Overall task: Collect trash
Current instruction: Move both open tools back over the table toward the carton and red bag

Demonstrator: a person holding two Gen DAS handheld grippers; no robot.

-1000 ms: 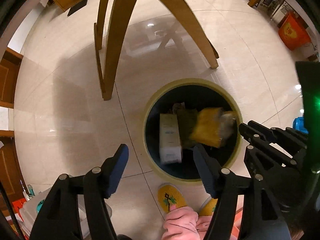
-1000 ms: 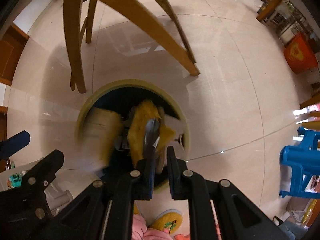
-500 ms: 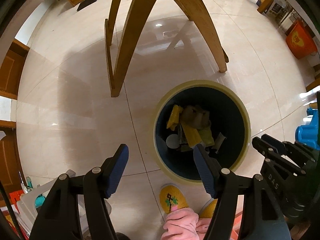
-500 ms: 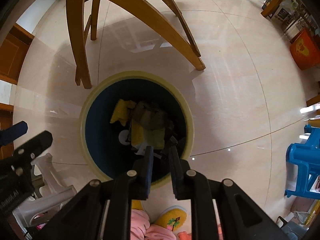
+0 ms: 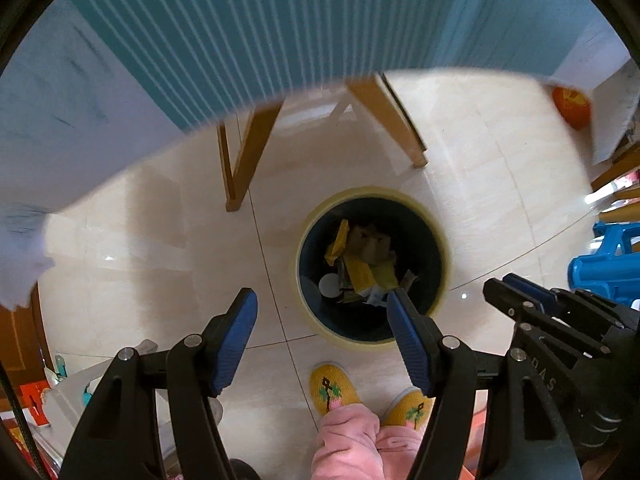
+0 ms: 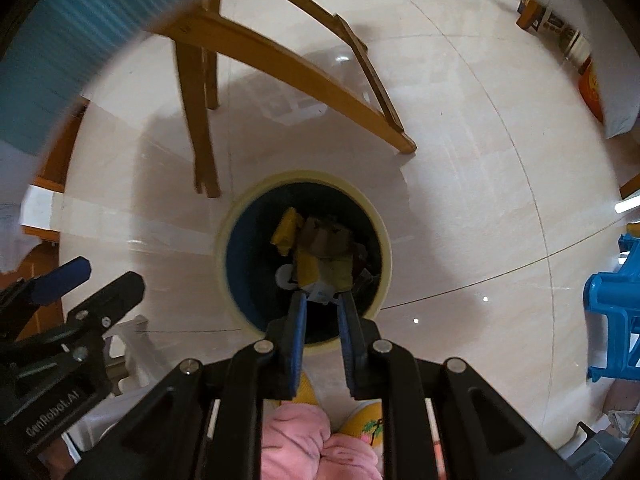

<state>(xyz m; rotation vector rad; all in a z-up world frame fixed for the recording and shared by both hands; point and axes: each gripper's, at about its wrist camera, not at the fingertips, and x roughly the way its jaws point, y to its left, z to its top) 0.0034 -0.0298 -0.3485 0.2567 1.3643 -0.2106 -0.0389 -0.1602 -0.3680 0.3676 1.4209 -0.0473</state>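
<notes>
A glossy cream tile floor (image 5: 132,240) spreads below both cameras, which look almost straight down. The left tongs (image 5: 320,308) stand wide apart with nothing between the blue pads. The right tongs (image 6: 322,304) have just been opening; their pads are only a narrow gap apart and grip nothing, the trash seen between them lying far below. Under both sits a round bin (image 5: 438,248) with a pale yellow rim and a dark blue inside, standing on the floor. In it lies the trash (image 6: 316,252): yellow wrappers, a crumpled brown piece, a small white round lid and some whitish scraps, heaped toward the middle. Just beside the bin's near edge are the person's yellow slippers (image 5: 334,388) and pink trouser legs (image 5: 352,440). Beyond the bin stand wooden legs (image 6: 200,112) of a tabletop (image 5: 240,32) covered in teal ribbed cloth, its edge blurred across the top of both views. A blue plastic stool (image 6: 612,320) stands well apart at the right.
</notes>
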